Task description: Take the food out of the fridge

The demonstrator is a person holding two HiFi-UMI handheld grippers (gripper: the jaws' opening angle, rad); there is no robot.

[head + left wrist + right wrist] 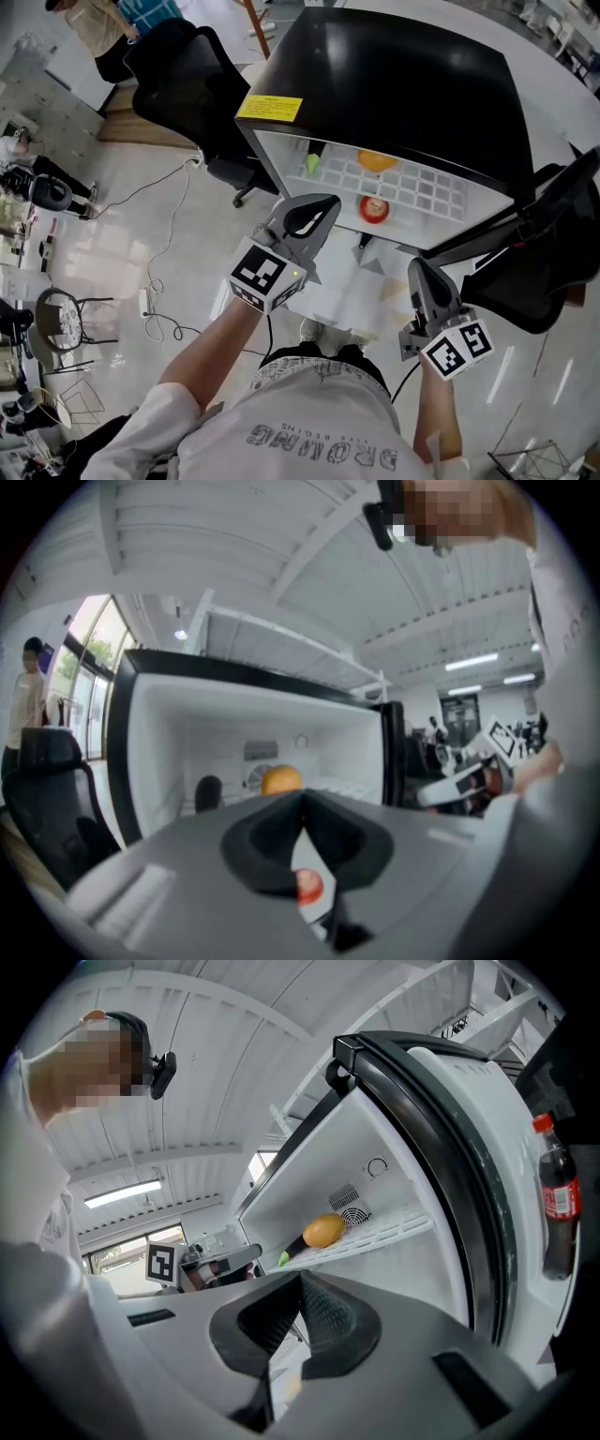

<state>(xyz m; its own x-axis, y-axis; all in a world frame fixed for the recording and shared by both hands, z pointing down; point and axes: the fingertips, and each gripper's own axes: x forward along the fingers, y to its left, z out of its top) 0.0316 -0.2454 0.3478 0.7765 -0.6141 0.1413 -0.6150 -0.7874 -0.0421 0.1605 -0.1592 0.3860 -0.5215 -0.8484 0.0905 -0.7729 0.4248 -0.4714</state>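
A black fridge [394, 75] stands with its door [511, 230] swung open to the right. On its white wire shelf [422, 192] lie an orange [378, 160] and a dark vegetable with a green end [313, 161]. A red apple [374, 208] sits lower down. My left gripper [325, 202] is shut and empty just in front of the opening, left of the apple. In the left gripper view the orange [281, 780] shows above the jaw tips and the apple [309, 885] below them. My right gripper [416, 269] is shut and empty, below the fridge's open front.
A cola bottle [555, 1194] stands in the door rack. A black office chair [183, 80] is left of the fridge, and another black chair [548, 272] is at the right. A power strip with cables [150, 300] lies on the floor. A person [98, 28] stands at the far left.
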